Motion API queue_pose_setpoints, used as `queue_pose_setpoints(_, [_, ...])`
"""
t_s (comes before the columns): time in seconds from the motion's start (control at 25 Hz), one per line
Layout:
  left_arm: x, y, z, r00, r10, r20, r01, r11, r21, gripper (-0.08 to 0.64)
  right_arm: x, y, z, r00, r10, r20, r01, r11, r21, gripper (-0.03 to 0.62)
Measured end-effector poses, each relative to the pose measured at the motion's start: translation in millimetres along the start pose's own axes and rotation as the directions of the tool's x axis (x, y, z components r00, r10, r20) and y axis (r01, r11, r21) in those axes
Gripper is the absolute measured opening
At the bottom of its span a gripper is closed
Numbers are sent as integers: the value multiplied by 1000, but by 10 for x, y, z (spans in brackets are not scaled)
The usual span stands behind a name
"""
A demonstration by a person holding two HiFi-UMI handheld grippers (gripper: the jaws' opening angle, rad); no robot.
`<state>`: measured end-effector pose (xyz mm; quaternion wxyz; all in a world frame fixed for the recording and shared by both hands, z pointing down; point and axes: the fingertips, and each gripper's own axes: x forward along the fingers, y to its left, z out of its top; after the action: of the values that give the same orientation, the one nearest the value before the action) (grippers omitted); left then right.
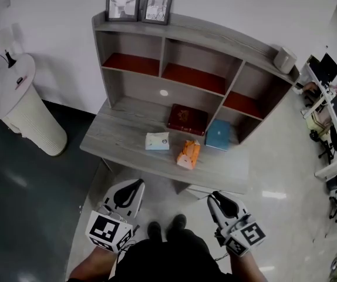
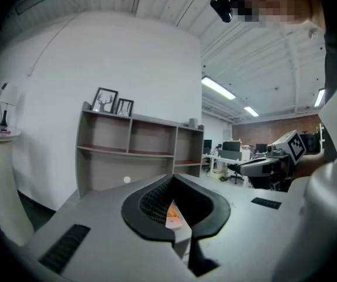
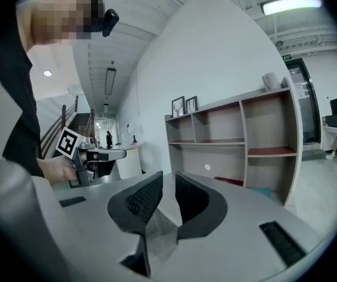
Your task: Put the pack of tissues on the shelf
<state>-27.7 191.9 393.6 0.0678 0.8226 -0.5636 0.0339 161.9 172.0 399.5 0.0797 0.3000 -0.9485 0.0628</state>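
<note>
A pale blue-and-white tissue pack (image 1: 157,141) lies on the grey desk top (image 1: 121,131) of the shelf unit (image 1: 195,51). An orange pack (image 1: 188,154) stands just to its right; a sliver of it (image 2: 173,215) shows between the left jaws in the left gripper view. My left gripper (image 1: 138,184) and right gripper (image 1: 213,196) hover short of the desk's front edge, both shut and empty, pointing at the shelf. In the gripper views the left gripper (image 2: 172,177) and right gripper (image 3: 168,177) hold nothing.
A dark red book (image 1: 187,119) and a teal box (image 1: 218,134) lie further back on the desk. Two picture frames (image 1: 139,3) and a small grey cylinder (image 1: 285,59) stand on top. A white pedestal (image 1: 22,107) stands left, office desks (image 1: 333,116) right.
</note>
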Motion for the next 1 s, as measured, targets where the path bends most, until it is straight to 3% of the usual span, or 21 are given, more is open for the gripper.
queue_pose_setpoints(0.56, [997,297,9,999,-2,-39,2,1000,-5,14,729,-803,-62,998,57,-27,-55,997,56,81])
queue_pose_setpoints(1.0, [1995,266,239,999,6,-52,-7,1000,-15,14,1054,-1808,65,997,78,-9,-78,996,43,107])
